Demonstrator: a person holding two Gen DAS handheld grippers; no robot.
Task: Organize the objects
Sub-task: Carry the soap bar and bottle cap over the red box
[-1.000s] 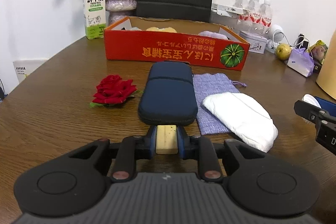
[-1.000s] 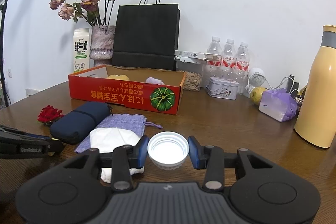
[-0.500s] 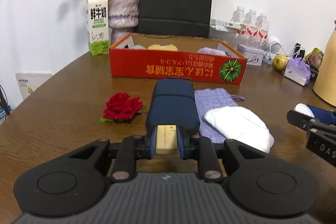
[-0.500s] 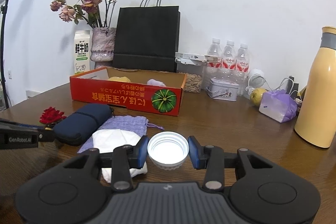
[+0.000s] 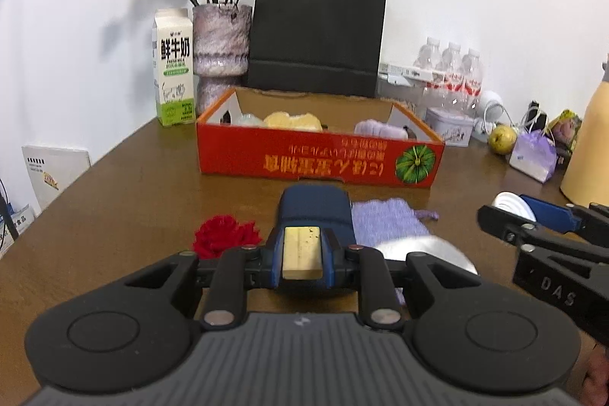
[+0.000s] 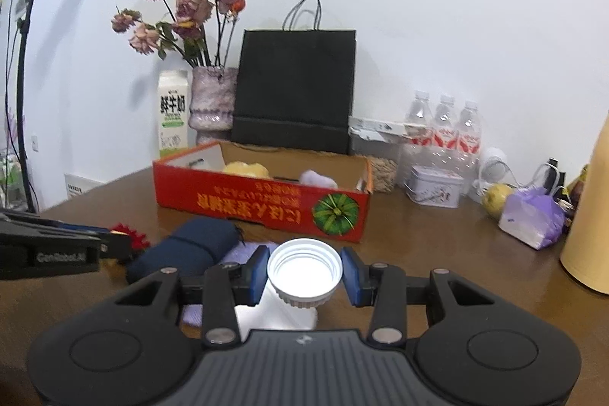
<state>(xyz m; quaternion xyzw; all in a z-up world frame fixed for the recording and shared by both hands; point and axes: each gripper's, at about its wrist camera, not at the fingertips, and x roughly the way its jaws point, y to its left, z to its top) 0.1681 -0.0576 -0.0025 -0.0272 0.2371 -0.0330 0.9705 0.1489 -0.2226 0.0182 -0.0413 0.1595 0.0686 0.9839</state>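
Left gripper [image 5: 302,255] clamped on a small yellowish wooden block [image 5: 301,253], held above the brown wooden table [image 5: 125,215], blue pads tight against both sides of the block

Right gripper [image 6: 304,271] clamped on a white screw cap [image 6: 303,271], open side facing the camera, ribbed rim pressed between the blue pads

Beyond the block, on the table: a navy zip case [image 5: 315,212] lying lengthwise; a red artificial rose [image 5: 224,234] just left of it; a lilac drawstring pouch [image 5: 386,221] touching its right side; a white cloth item [image 5: 422,246] overlapping the near end of the pouch

Farther back: a red cardboard box [image 5: 319,160], open at the top, with a pumpkin print on its front wall; inside it a pale yellow lump [image 5: 291,120] and a lilac bundle [image 5: 380,130]

Behind the box, against the wall: a milk carton [image 5: 173,67] at far left, a vase of dried roses [image 5: 220,44] beside it, then a black paper bag [image 5: 316,29]

To the far right: three water bottles [image 5: 449,71], a tin [image 5: 451,128], a pear [image 5: 502,139] and a yellow flask [image 6: 592,215]
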